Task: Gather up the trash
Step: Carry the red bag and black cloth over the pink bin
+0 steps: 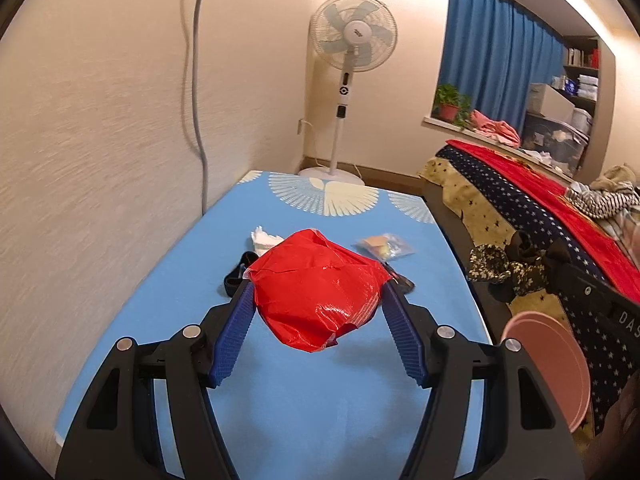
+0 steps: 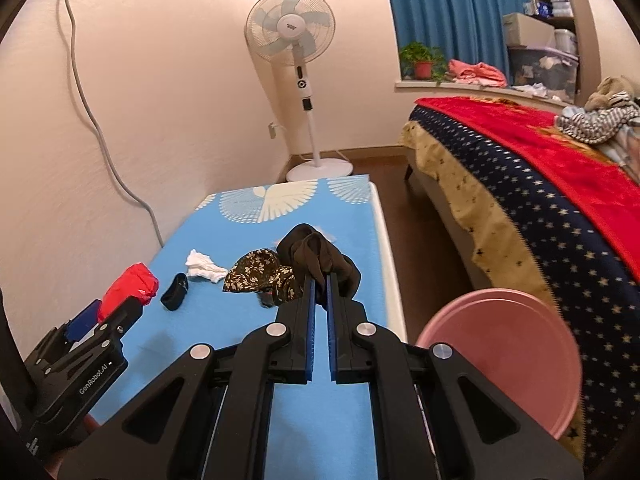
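My left gripper [image 1: 317,285] is shut on a crumpled red plastic bag [image 1: 320,300], which bulges between the blue pads [image 1: 236,328] above the blue table [image 1: 280,408]. The right wrist view shows the same bag [image 2: 128,286] and left gripper [image 2: 120,312] at the lower left. My right gripper [image 2: 320,280] is shut on a dark brown cloth [image 2: 320,256] with a floral cloth [image 2: 260,276] hanging beside it. In the left wrist view, that right gripper [image 1: 554,266] and its cloth bundle [image 1: 504,272] are off the table's right edge.
On the table lie a white crumpled tissue [image 1: 264,238], a small clear bag [image 1: 384,246] with yellowish bits, and a black strap [image 2: 175,292]. A pink basin [image 2: 500,356] stands on the floor between table and bed [image 2: 540,200]. A standing fan [image 2: 290,28] is in the far corner.
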Motion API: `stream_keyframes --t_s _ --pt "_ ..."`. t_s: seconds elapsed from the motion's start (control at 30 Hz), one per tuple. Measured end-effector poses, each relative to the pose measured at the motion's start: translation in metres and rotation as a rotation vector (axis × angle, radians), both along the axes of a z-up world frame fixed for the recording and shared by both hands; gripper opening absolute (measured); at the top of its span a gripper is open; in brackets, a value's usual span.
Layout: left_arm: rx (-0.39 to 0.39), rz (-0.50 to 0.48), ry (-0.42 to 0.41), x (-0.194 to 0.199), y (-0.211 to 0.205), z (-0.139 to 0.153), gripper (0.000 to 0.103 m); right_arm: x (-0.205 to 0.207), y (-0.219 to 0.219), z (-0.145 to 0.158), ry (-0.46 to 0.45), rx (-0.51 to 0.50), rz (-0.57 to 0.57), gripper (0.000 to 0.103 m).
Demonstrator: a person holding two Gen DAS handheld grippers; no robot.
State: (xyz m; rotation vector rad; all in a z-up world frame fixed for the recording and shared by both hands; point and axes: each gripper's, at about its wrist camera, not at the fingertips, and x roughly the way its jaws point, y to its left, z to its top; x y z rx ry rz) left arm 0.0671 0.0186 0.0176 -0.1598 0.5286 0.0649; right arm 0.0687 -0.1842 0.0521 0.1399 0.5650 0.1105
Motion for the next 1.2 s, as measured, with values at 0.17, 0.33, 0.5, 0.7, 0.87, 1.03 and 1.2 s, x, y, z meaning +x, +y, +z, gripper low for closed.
stream_keyframes --t_s 0.17,0.33,0.5,0.7,0.87,1.03,1.2 --pt "0.006 -0.036 -0.003 -0.014 -0.011 -0.001 0.063 -0.02 -0.008 0.004 -0.007 -0.022 -0.02 0.006" --pt "0.015 -0.064 -0.003 -0.023 -0.02 -0.002 0.063 -0.036 -0.017 0.008 -0.01 -0.031 -0.039 0.006" --pt "0.018 -0.085 -0.007 -0.028 -0.027 0.0 0.063 -0.046 -0.019 0.009 -0.009 -0.047 -0.046 0.006" --pt "0.014 -0.108 -0.013 -0.028 -0.029 0.002 0.063 -0.052 -0.022 0.013 -0.019 -0.062 -0.06 0.006" --pt "0.004 -0.121 -0.013 -0.027 -0.03 0.0 0.063 -0.054 -0.023 0.012 -0.018 -0.072 -0.082 0.006" --pt "0.006 -0.141 -0.012 -0.026 -0.036 -0.003 0.063 -0.054 -0.03 0.011 -0.019 -0.077 -0.122 0.006" --pt "0.009 -0.16 -0.008 -0.021 -0.045 -0.005 0.063 -0.052 -0.042 0.01 -0.022 -0.078 -0.172 0.006"
